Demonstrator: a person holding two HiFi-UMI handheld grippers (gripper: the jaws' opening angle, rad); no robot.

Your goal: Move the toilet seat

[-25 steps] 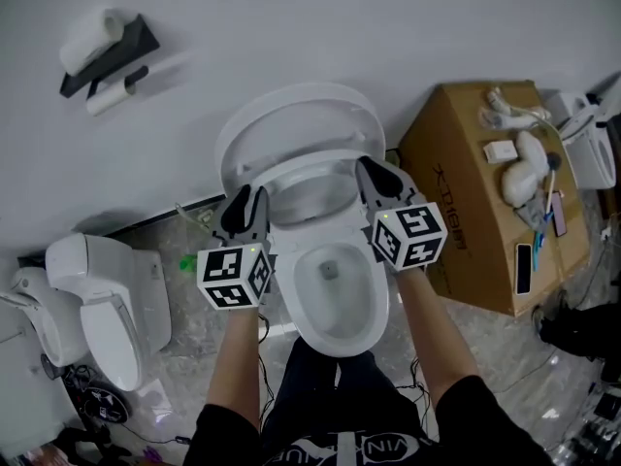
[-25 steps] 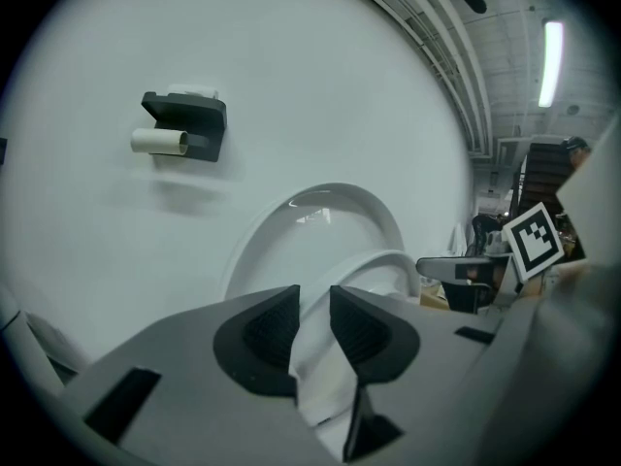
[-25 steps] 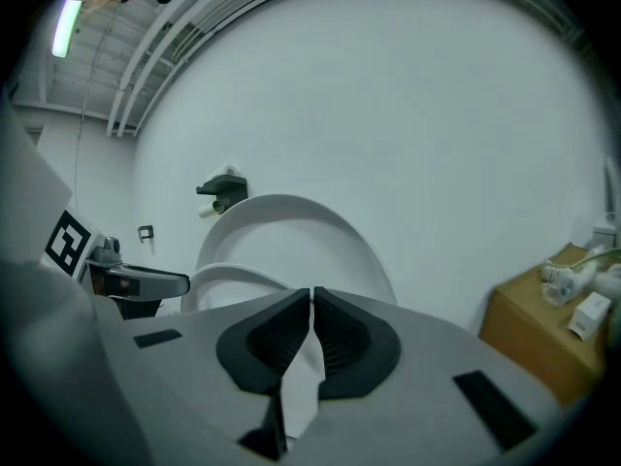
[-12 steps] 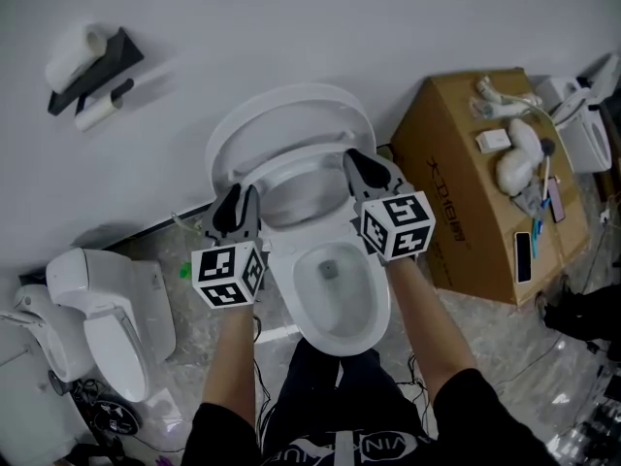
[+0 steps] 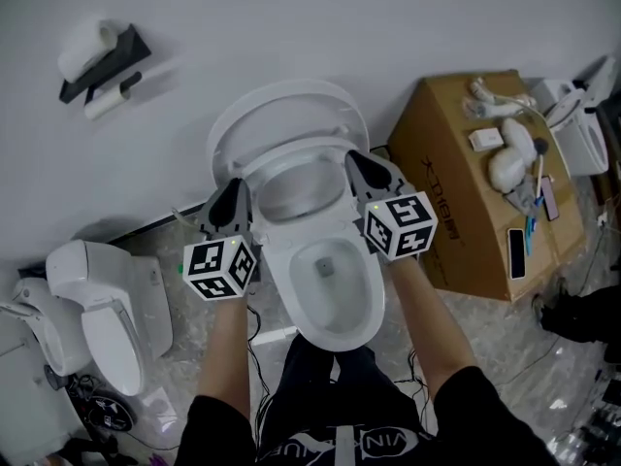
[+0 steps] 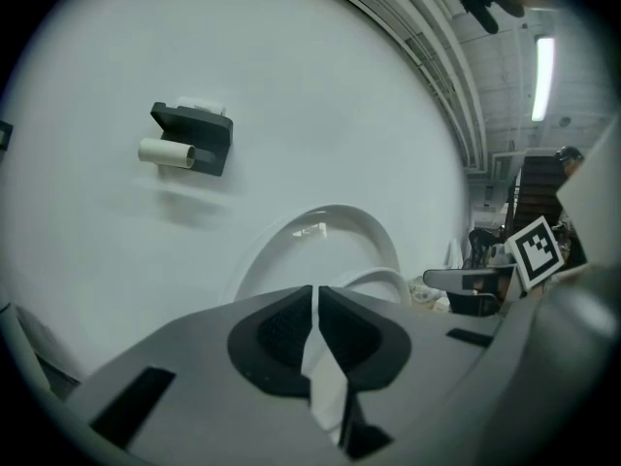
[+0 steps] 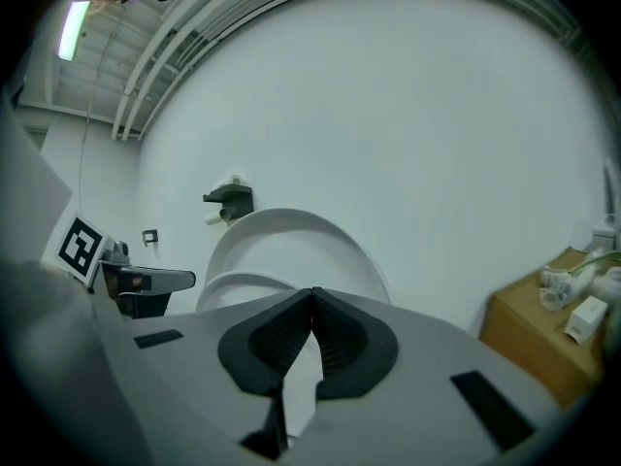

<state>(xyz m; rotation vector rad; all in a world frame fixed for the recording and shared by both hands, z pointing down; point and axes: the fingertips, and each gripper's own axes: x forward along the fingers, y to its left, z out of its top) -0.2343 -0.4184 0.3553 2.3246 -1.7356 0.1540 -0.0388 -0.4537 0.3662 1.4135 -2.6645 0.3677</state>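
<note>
So the toilet seat (image 5: 291, 160) sits tilted partway up, between the bowl (image 5: 335, 294) and the lid (image 5: 286, 110), which leans back on the wall. The left gripper (image 5: 237, 186) is at the seat's left edge. Its jaws have just been closing and only a hairline slit is left, with nothing visibly pinched. The right gripper (image 5: 355, 158) is at the seat's right edge, pads touching at the tips and empty too.

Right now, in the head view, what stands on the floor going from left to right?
spare toilet → open toilet → cardboard box
</note>
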